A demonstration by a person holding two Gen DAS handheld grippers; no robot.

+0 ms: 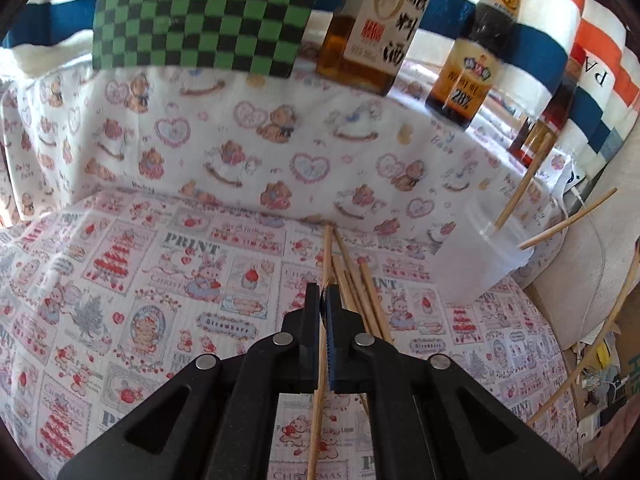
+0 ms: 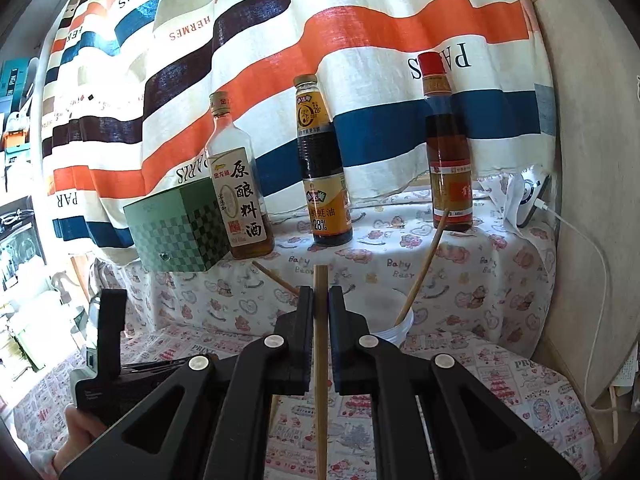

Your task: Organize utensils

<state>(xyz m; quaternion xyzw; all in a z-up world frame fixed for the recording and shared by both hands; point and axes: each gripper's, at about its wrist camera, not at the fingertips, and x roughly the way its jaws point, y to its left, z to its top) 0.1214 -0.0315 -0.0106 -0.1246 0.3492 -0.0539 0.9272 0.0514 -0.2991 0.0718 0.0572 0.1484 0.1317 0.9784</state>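
Bamboo chopsticks partly sorted: two already standing in clear plastic cup (image 1: 482,264) at right; several more (image 1: 360,292) loose on patterned cloth; left gripper (image 1: 325,300) clamped on one (image 1: 325,256), right gripper (image 2: 321,304) pinching another (image 2: 321,344) near cup

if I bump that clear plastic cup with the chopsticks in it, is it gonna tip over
Probably, fairly easily. The clear plastic cup looks thin and light, and stands on soft patterned cloth. The chopsticks in it lean far past the rim, likely shifting weight to one side. A nudge near the rim might topple it.
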